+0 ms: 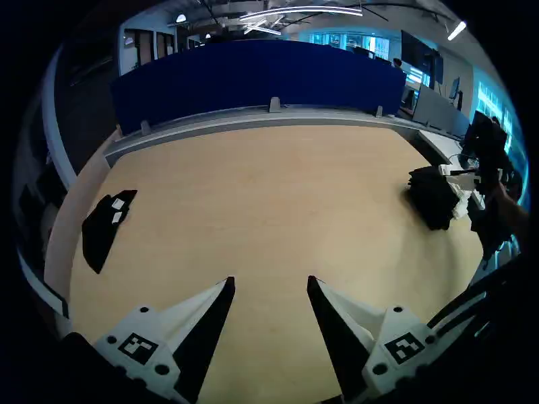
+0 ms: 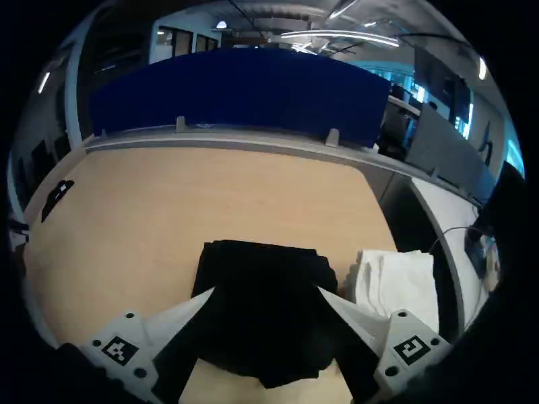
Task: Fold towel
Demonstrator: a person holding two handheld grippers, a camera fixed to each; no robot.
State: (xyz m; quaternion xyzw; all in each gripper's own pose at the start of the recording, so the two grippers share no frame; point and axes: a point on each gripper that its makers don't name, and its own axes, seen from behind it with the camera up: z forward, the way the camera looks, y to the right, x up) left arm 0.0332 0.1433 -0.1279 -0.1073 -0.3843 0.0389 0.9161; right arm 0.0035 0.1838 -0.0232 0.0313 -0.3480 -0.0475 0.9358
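A stack of folded black towels [image 2: 263, 303] lies at the table's near right edge, right under my right gripper [image 2: 265, 291]. Its fingers stand wide apart on either side of the stack, so it is open. A folded white towel [image 2: 394, 279] sits just right of the black stack. In the left gripper view the same black stack [image 1: 431, 195] lies far right, with the right gripper [image 1: 465, 180] and a hand [image 1: 512, 212] at it. My left gripper [image 1: 268, 289] hovers open over bare wood, nothing between its fingers.
The wooden table [image 1: 269, 195] is wide, bounded at the back by a grey rail and a blue divider [image 1: 256, 77]. A flat black item with white tags [image 1: 104, 225] lies near the left edge, seen small in the right gripper view [image 2: 57, 195]. Desks stand beyond the right side.
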